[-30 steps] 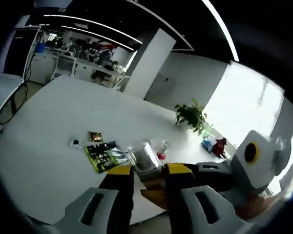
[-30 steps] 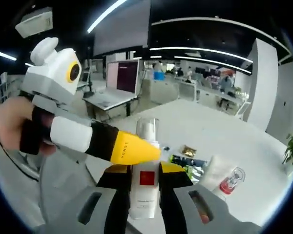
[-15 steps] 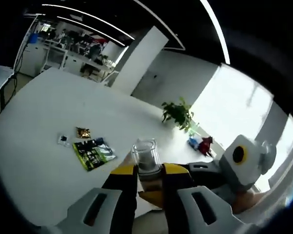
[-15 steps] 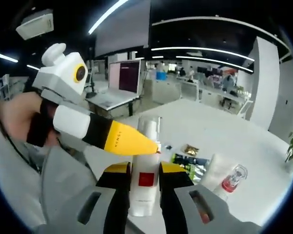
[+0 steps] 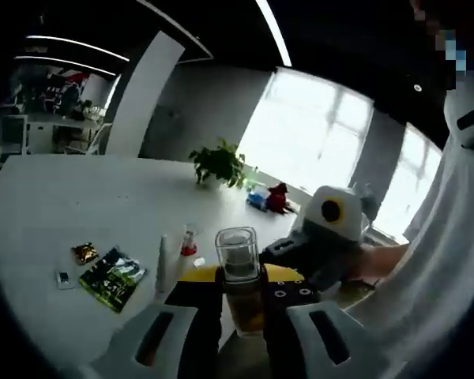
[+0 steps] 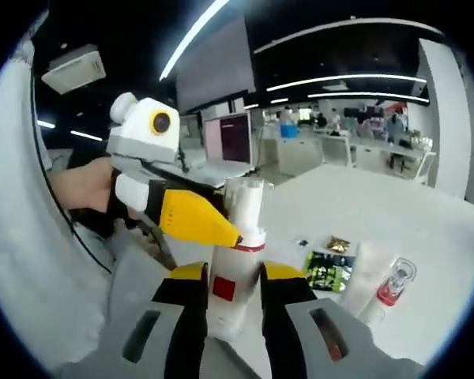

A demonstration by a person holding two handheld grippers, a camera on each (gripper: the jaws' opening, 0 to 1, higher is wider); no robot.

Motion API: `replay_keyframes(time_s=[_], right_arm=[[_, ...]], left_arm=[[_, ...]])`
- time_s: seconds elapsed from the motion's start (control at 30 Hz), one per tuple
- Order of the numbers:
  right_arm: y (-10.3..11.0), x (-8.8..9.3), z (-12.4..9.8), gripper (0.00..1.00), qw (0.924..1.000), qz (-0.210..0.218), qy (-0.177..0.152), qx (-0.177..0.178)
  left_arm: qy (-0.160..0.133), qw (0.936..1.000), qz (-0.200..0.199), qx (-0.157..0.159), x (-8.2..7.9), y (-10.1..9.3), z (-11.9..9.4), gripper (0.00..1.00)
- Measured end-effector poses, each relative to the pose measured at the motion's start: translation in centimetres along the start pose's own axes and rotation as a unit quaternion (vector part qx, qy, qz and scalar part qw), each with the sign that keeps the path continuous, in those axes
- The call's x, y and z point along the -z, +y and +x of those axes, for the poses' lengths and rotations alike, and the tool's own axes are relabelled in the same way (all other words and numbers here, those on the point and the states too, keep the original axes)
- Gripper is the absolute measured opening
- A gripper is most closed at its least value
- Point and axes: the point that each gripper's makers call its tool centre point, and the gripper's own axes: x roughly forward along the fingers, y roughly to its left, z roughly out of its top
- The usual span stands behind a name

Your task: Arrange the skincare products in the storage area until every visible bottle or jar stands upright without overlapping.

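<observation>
Right tongs [image 6: 223, 294] clamp my white bottle [image 6: 231, 272] upright, left tongs [image 6: 197, 223] pinching its neck, well above the surface [image 6: 426, 237].

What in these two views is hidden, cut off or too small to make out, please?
- Bottle: label text too small; base hidden by right gripper jaws, right gripper view.
- Bottle neck: covered by left gripper, so its grip is unclear.
- Green packet: print too small, left gripper view.
- Clear-capped red item: too small to identify.

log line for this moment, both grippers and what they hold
left gripper: shut on bottle neck | right gripper: shut on bottle body | bottle: held above table
</observation>
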Motion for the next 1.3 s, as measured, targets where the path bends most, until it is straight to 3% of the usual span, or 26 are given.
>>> replay_keyframes(time_s=[0.13, 0.23, 0.33, 0.43, 0.6, 0.7, 0.93, 1.3], right_arm=[[0.4, -0.3, -1.2, 0.25, 0.9994, 0.007, -0.009, -0.031], [1.0, -0.6, -1.8, 0.25, 0.9981, 0.002, -0.011, -0.060], [1.3, -0.7, -2.4, 0.28, 0.9970, -0.010, -0.006, -0.077], [1.2, -0.8, -2.8, 0.24, 0.9950, -0.065, 0.000, -0.076], [0.7, 0.0, -2.6, 0.24, 0.9941, -0.092, 0.018, -0.054], [0.5, 0.7, -2.2, 0.24, 0.9934, -0.101, 0.031, -0.045], [0.0, 2.9, -0.6, 0.23, 0.9887, -0.127, 0.072, -0.035], [-1.4, 5.5, 0.8, 0.23, 0.9866, -0.127, 0.098, -0.029]], left_arm=[[0.004, 0.9977, 0.042, 0.053, -0.9, -1.8, 0.4, 0.13], [0.005, 0.9913, 0.077, 0.107, -1.3, -3.5, 0.4, 0.13], [0.011, 0.9846, 0.105, 0.139, -1.5, -4.7, 0.4, 0.13], [0.022, 0.9810, 0.130, 0.142, -1.6, -4.9, 0.6, 0.13], [0.052, 0.9752, 0.161, 0.142, -0.9, -5.0, 1.3, 0.13], [0.077, 0.9683, 0.195, 0.135, -0.2, -4.9, 1.6, 0.13], [0.150, 0.9432, 0.272, 0.118, 2.1, -4.1, 2.2, 0.13], [0.201, 0.9323, 0.284, 0.097, 4.2, -2.0, 2.9, 0.14]])
